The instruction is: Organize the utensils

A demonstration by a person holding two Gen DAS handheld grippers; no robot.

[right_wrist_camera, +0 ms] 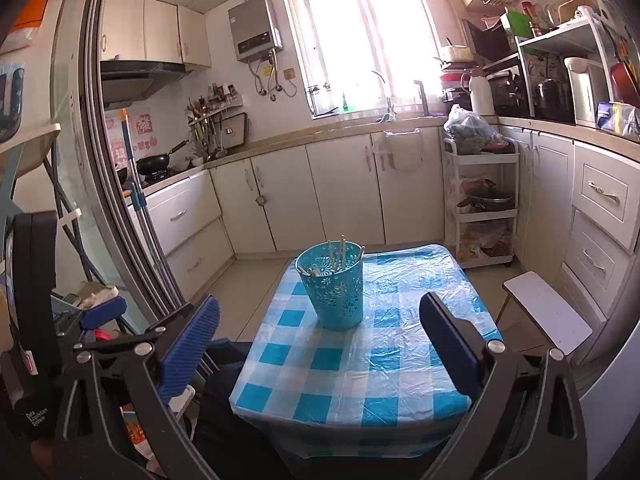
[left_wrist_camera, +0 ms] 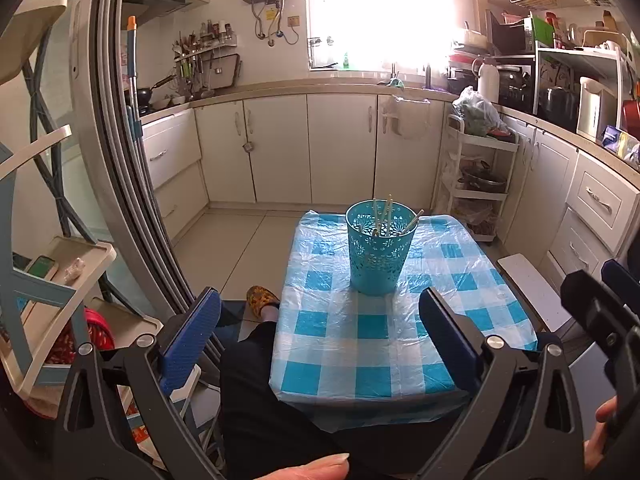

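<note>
On the checkered table (right_wrist_camera: 352,376) sits a teal holder (right_wrist_camera: 335,285) with chopsticks (right_wrist_camera: 337,255) inside, both left tongs (left_wrist_camera: 320,332) and right tongs (right_wrist_camera: 320,332) spread wide and empty, and a strap reads "Data Acquisition System" (right_wrist_camera: 35,416).

Home kitchen, shown by cream cabinets (right_wrist_camera: 344,188), a gas water heater (right_wrist_camera: 256,32), a wok (right_wrist_camera: 154,162) on the stove, and a sink tap (right_wrist_camera: 386,110).

Small kitchen, cream cabinets (right_wrist_camera: 340,192) running along the back and right walls. Big window (right_wrist_camera: 360,36) blasting daylight over the counter, water heater (right_wrist_camera: 256,32) mounted beside it. Pale tile floor (left_wrist_camera: 224,248), white rolling cart (right_wrist_camera: 484,204) in the corner.
</note>
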